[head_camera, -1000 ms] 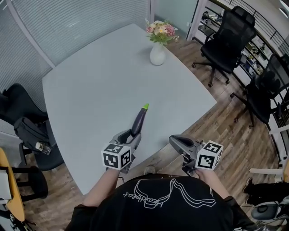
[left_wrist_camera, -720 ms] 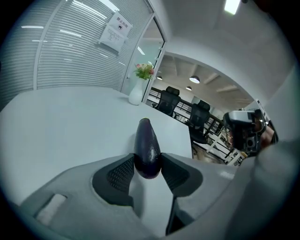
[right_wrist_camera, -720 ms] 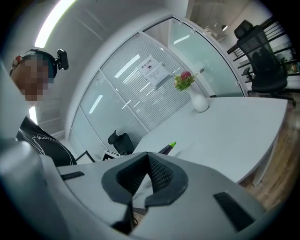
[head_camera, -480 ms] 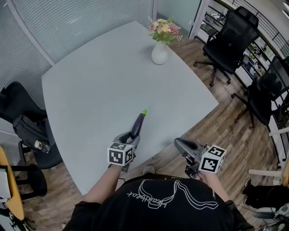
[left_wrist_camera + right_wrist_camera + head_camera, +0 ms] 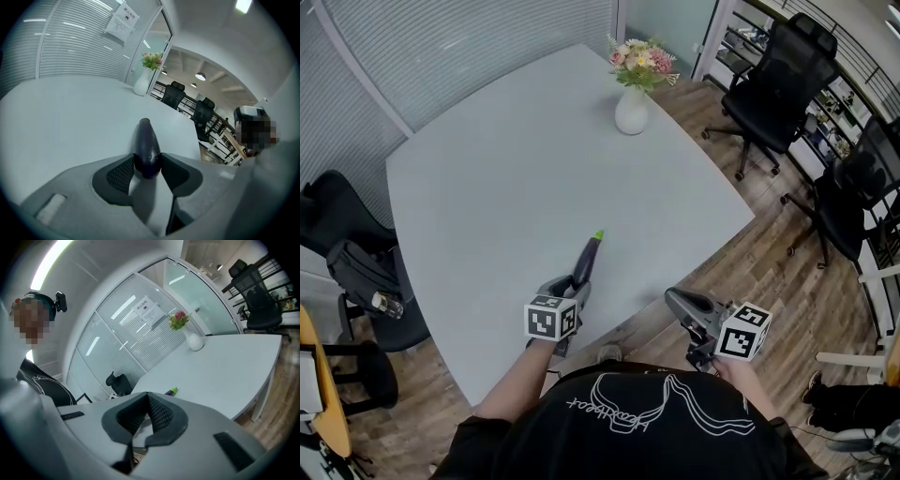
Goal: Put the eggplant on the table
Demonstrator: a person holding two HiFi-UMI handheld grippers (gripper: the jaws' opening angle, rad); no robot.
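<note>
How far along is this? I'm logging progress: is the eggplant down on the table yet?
Done: the eggplant is over the table, near its front edge. In hand: the left gripper is clamped on its blunt end. Left: set it down and open the jaws. The right gripper is shut, empty.

Holds the grey two-jaw left gripper [image 5: 574, 284] forward on a bare left forearm [image 5: 511, 384], tilted downward. Presses its jaws on both sides of the thick end of a dark purple eggplant [image 5: 146, 145]. Holds the grey two-jaw right gripper [image 5: 680, 302] close to the body, nearly level, jaws together with nothing between them.
</note>
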